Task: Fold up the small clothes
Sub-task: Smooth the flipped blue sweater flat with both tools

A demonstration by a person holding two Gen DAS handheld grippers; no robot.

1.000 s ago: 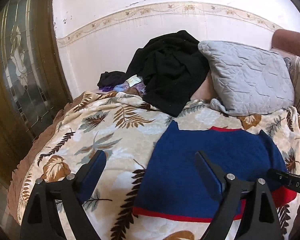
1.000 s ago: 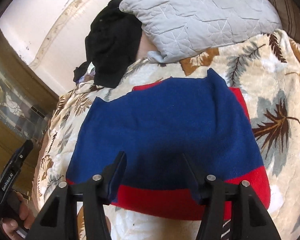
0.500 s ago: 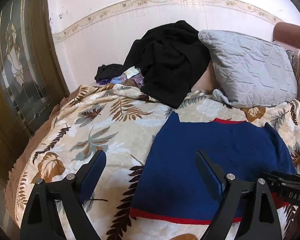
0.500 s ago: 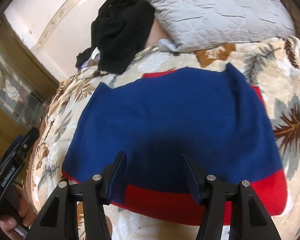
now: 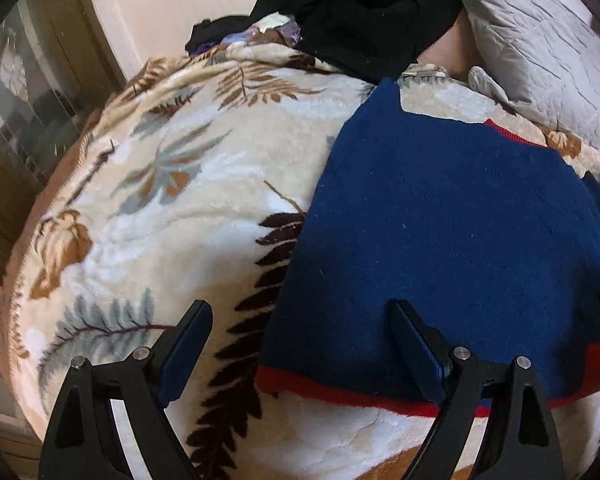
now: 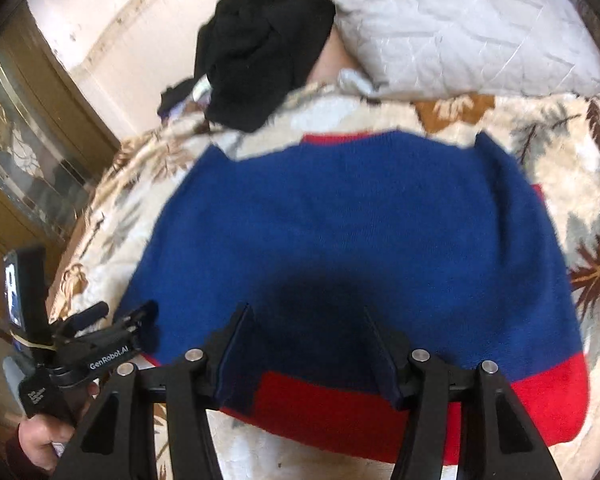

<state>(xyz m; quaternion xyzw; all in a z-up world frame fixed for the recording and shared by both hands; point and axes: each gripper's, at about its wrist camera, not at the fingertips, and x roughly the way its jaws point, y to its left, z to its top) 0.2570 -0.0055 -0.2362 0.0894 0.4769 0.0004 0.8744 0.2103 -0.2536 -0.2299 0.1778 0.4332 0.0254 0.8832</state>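
- Since the left wrist view of a second ago showed the wall, the switch plate and the whole pillow, and now shows mostly bedding, we read that our left gripper (image 5: 300, 360) has dipped toward the bed; its jaws stand wide apart and hold nothing.
- Between those jaws we now see the near left corner of the small blue knitted garment with a red hem band (image 5: 440, 240), spread flat on the cream leaf-patterned plush blanket (image 5: 160, 200). One finger hangs over the blanket, the other over the knit. We judge that this sets up a pinch on that hem corner for the first fold; no contact is visible yet.
- Only this view shows the bare stretch of blanket left of the garment, and the loose heap of black clothing (image 5: 360, 12) beside the grey quilted pillow (image 5: 540, 60).
- From the right wrist view, little has changed: our right gripper (image 6: 312, 352) hovers over the broad red hem, jaws part open and empty, the garment slightly larger in the picture than before.
- Only this view shows the garment's full width, its right edge and neckline, and the left gripper from outside with the hand (image 6: 40, 440) holding it by the garment's left edge.
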